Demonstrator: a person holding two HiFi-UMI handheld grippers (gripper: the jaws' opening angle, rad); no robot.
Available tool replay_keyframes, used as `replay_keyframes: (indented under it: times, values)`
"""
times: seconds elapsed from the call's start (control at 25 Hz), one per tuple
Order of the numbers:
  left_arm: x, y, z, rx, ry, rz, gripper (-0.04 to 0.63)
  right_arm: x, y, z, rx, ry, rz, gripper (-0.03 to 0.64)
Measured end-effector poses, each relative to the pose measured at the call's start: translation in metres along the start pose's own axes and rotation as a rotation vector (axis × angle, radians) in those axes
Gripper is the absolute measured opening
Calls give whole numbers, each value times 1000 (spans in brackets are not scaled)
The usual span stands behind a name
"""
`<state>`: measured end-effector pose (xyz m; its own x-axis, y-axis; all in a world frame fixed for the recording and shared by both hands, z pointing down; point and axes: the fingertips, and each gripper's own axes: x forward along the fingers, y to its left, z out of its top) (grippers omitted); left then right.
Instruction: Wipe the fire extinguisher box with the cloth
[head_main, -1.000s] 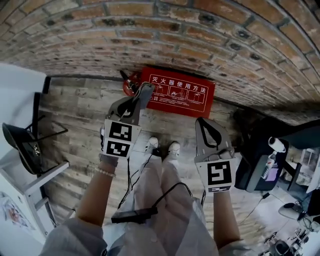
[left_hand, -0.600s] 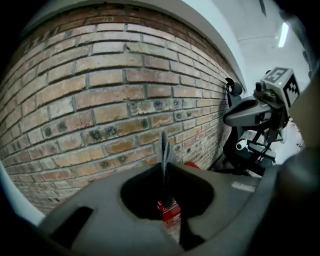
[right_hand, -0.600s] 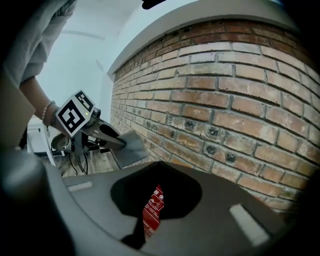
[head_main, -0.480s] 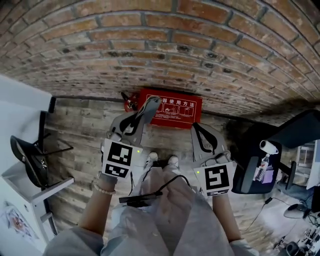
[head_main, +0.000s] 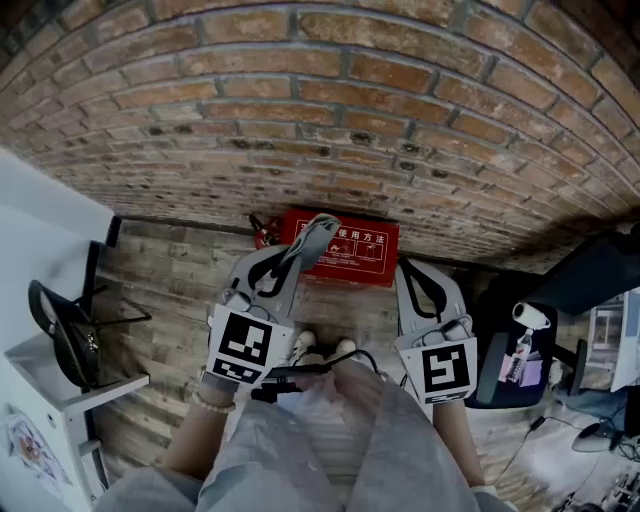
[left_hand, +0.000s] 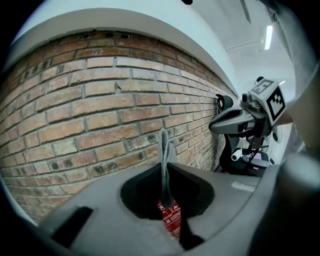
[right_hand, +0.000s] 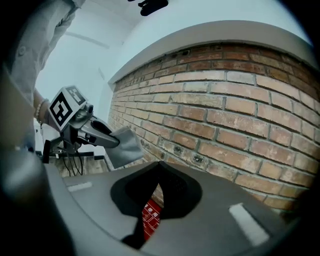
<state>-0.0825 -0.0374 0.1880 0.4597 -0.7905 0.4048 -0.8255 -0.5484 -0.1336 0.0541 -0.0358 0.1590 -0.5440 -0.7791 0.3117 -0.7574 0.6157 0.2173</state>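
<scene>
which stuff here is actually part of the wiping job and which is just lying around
In the job:
- grey cloth, pinched in the left claw
- red fire extinguisher box, on the floor against the brick wall

Just about:
- right claw, shut on nothing
- black chair at the left
- small red extinguisher beside the box

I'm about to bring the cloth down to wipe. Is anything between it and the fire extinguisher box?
Nothing visible does. The cloth, shut in the left tongs, is held clear of the fire extinguisher box, with only open air between.
</scene>
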Motion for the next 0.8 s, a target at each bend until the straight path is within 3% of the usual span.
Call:
replay_keyframes:
  times: [0.36,0.8]
  values:
    - [-16,2,30,75,-75,36,12,-12,-7,19,10,-39,-12,9]
    - [-21,4,38,74,-97,29,12,-11,-3,32,-12,-57,16,9]
